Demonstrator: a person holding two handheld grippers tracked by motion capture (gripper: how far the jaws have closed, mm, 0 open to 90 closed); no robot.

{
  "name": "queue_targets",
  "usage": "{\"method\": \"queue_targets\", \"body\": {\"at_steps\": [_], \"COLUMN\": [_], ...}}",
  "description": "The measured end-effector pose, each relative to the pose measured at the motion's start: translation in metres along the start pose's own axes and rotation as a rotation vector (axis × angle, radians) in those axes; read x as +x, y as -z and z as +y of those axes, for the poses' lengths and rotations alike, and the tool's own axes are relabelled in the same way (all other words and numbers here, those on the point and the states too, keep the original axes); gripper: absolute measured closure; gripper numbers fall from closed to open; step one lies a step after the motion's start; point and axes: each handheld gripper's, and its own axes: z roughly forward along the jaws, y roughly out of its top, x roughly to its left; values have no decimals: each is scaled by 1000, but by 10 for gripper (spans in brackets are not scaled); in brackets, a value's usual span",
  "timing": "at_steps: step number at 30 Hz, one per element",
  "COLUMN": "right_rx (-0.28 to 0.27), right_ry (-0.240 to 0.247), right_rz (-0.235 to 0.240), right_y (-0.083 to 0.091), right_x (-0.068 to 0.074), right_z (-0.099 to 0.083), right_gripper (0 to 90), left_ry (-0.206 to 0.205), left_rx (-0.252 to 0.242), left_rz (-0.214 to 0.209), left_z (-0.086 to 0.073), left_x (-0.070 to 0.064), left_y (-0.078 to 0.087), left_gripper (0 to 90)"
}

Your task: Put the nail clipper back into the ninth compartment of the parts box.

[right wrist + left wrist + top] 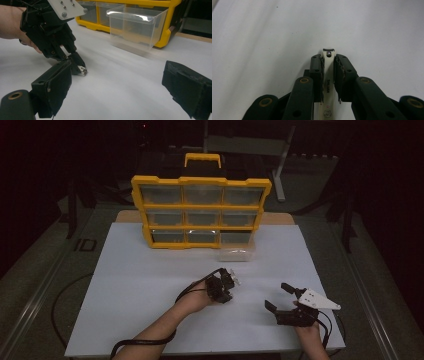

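A person's left claw (329,62) is pinching a nail clipper (328,75) along its sides, low over the white worktop (150,285), with the clipper's metal cutting end poking out past the claw tips. The right claw (280,297) is hanging spread and empty nearby, to the right. Behind them, a clear bin (136,27) is sitting pulled out in front of the yellow organiser (200,212). The clipper is looking small, light, stiff and probably slick on its enamelled faces, so gripping across the narrow flat sides near mid-length, as here, is likely keeping it from twisting or slipping free.
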Motion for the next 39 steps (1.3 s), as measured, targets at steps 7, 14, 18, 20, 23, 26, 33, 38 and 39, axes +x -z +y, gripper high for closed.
{"method": "queue_targets", "body": {"at_steps": [7, 14, 18, 20, 23, 26, 33, 38, 39], "right_rx": [-10, -12, -10, -11, -12, -11, -11, -11, -11], "right_ry": [-3, 3, 3, 3, 3, 3, -1, -4, -3], "right_rz": [-5, -7, -9, -8, -7, -8, -9, -8, -8], "right_y": [2, 2, 2, 1, 1, 1, 1, 1, 1], "right_x": [-1, 0, 0, 0, 0, 0, 0, 0, 0], "right_z": [1, 1, 1, 1, 1, 1, 0, 0, 0], "right_gripper": [92, 91, 92, 92, 91, 92, 92, 92, 92], "left_ry": [-1, -4, 0, -5, -25, -47, -86, -123, -122], "left_rx": [-45, -111, -134, -139, -138, -130, -142, -177, -180], "left_rz": [30, -50, -80, -90, -101, -105, -114, -124, -127], "left_z": [-3, -6, -9, -9, -9, -7, -4, -1, 0], "left_x": [-2, 1, 4, 5, 6, 7, 9, 14, 14], "left_y": [19, 42, 51, 54, 58, 61, 71, 82, 84], "left_gripper": [781, 780, 780, 781, 781, 781, 780, 780, 780]}}
